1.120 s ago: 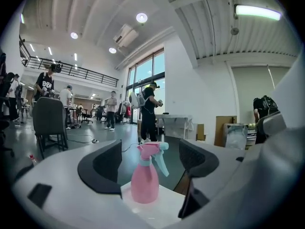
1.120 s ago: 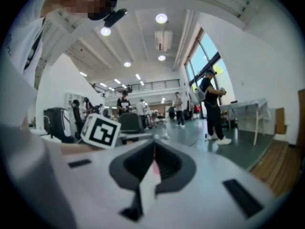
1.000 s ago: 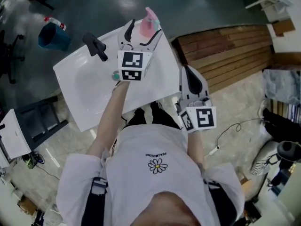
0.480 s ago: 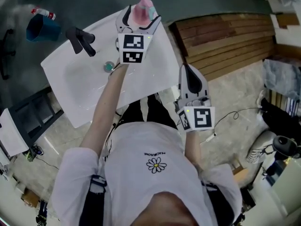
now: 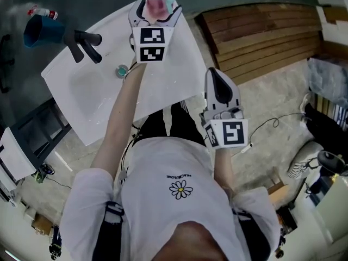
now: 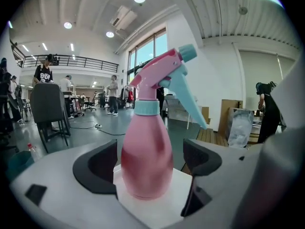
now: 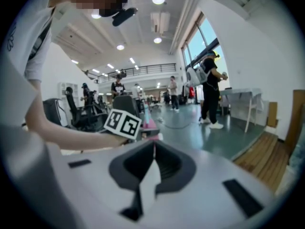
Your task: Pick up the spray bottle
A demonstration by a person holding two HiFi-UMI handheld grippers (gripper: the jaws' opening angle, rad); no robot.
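In a big open hall with a dark floor, a white basin-topped desk (image 5: pixel 182 64) carries the pink plastic spray bottle with a teal trigger (image 6: pixel 145 156). It stands upright between the jaws of the left tool (image 5: pixel 156 16), which have just been opening and now gape wide. The right tool (image 7: pixel 153 161) is closed and empty.

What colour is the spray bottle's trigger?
Light blue trigger, pink spray bottle; clearest in the left gripper view.

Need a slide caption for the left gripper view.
Left claw, jaws just opened wide, straddles the upright pink spray bottle on the white sink ledge, not touching it.
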